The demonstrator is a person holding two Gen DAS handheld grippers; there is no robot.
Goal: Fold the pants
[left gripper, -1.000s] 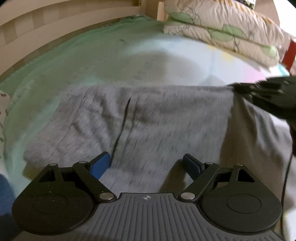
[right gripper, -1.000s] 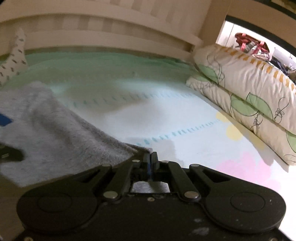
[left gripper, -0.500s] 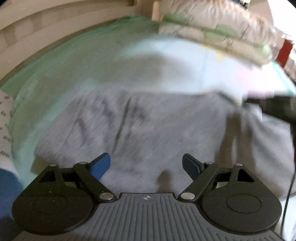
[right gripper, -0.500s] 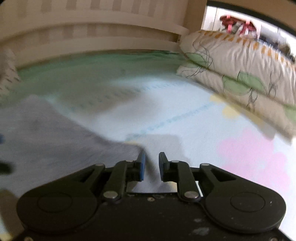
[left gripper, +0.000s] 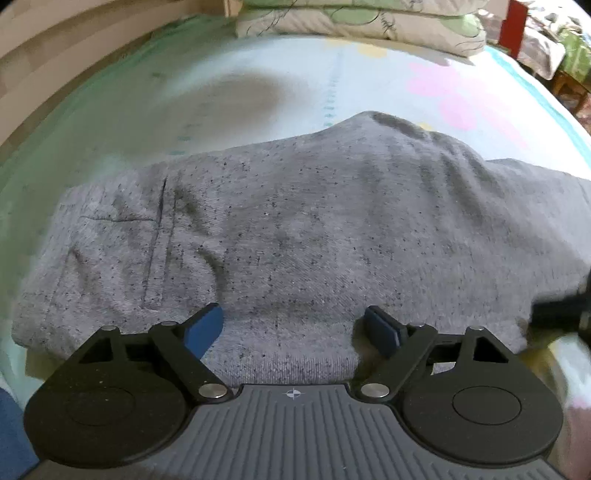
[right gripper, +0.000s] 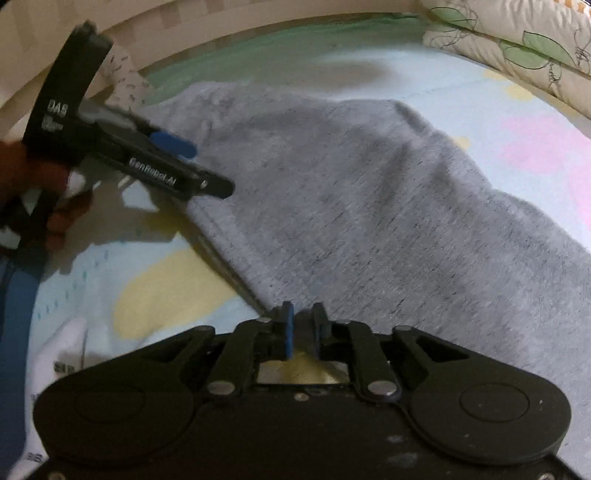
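- The grey pants (left gripper: 295, 236) lie on the bed (left gripper: 258, 85), already doubled over into a broad, flat bundle, with a pocket seam toward the left in the left wrist view and a raised hump of cloth along the far edge.
- Judging by that, one fold is down and the job stands between folds; the cloth is loose and a little rumpled, not yet a neat packet.
- The left gripper (left gripper: 293, 328) hangs over the near edge of the pants with its fingers spread wide. Cloth shows between them, but neither pad presses on it, so it holds nothing.
- The right gripper (right gripper: 303, 328) sits at the near hem, its fingers close together with a narrow gap. They have just been closing a little, and I see no cloth pinched in the gap.
- The next move, I judge, calls for both grippers to take hold along one edge or end and carry it across evenly, so the layers do not slide apart.
- Pillows (left gripper: 362, 18) lie at the far end of the bed, well apart from the pants.
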